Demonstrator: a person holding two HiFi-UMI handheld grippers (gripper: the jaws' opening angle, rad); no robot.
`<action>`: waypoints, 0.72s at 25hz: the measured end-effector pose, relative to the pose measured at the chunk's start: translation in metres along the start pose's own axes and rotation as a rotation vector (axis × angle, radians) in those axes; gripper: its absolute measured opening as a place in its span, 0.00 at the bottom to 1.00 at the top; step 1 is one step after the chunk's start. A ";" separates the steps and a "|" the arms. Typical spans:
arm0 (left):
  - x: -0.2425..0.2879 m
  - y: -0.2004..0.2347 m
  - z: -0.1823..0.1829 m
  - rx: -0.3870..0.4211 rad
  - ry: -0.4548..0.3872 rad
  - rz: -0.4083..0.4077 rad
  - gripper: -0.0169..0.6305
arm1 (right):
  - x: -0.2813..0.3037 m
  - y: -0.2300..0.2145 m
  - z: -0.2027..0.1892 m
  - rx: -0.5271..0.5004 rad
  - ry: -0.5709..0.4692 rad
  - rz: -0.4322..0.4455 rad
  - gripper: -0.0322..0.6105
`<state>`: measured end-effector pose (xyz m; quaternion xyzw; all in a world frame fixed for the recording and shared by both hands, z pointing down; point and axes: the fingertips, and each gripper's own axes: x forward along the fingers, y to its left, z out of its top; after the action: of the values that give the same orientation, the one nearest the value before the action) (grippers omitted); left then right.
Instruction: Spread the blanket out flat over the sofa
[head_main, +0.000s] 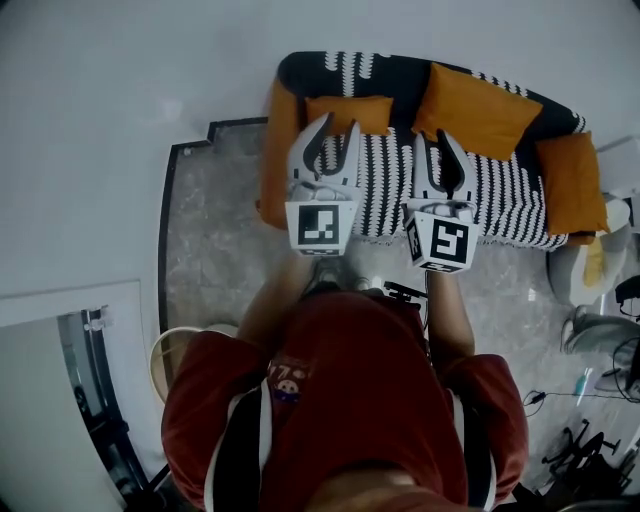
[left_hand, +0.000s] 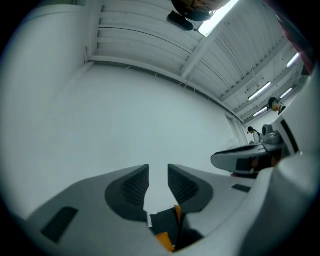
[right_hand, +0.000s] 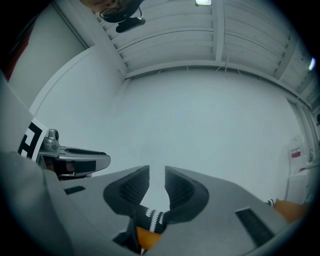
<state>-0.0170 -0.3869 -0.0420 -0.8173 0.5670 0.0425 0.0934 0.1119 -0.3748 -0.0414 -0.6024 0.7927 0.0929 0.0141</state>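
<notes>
A black-and-white striped blanket lies spread over the seat and back of an orange sofa. Three orange cushions rest on it. Both grippers are held up in front of the sofa, side by side and pointing at the wall. My left gripper stands open, with only white wall showing in the gap. My right gripper is open too, nothing between its pads. A scrap of blanket and orange fabric shows far below each pair of jaws.
The sofa stands on a grey rug against a white wall. A round pale basket sits at the rug's near left. Office chair bases and cables crowd the right side. A white cabinet corner is at lower left.
</notes>
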 end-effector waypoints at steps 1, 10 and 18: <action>0.001 0.000 -0.001 -0.011 0.000 0.001 0.20 | 0.002 0.001 -0.002 0.010 0.003 0.004 0.21; 0.003 -0.002 -0.010 0.024 0.020 -0.042 0.20 | 0.007 0.011 -0.006 0.027 -0.007 0.015 0.13; 0.006 -0.009 -0.006 0.031 0.019 -0.044 0.09 | 0.008 0.015 0.000 0.024 -0.020 0.049 0.08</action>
<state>-0.0070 -0.3908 -0.0366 -0.8283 0.5505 0.0238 0.1014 0.0958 -0.3790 -0.0402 -0.5815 0.8081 0.0899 0.0267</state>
